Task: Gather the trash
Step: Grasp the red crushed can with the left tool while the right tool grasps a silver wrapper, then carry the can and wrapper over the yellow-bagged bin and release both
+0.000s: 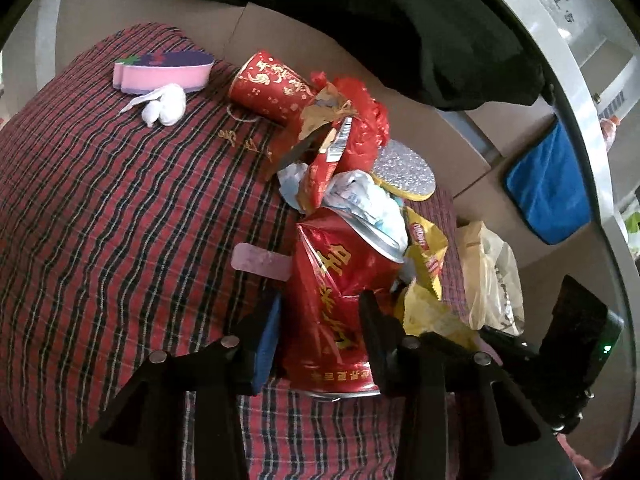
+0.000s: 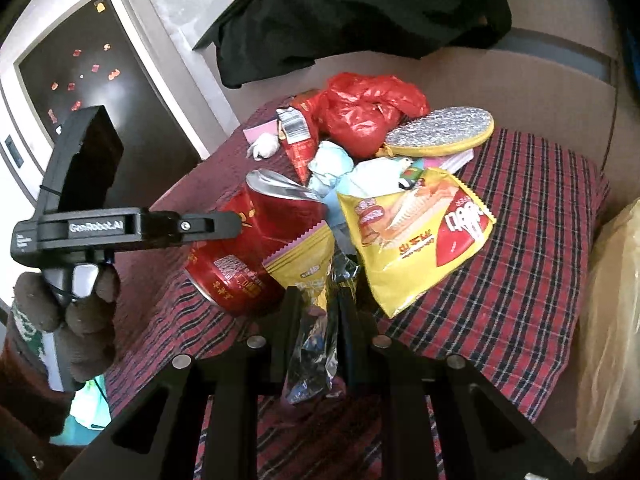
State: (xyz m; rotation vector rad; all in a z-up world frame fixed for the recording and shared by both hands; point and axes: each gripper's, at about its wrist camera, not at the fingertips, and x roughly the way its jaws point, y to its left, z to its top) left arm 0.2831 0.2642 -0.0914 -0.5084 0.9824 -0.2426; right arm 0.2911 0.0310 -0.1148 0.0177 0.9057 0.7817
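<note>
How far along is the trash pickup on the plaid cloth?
Early. Nothing visibly binned yet. In hand: the right gripper is shut on a small yellow snack packet; the left gripper straddles the crushed red can, grip unclear. Left on the plaid cloth: big yellow snack bag, red plastic bag, red paper cup, tissues.

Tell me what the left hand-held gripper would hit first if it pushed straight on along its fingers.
The crushed red can already lies between the fingers of the left hand-held gripper. Going on would press it into the trash pile behind; depth is hard to judge.
</note>
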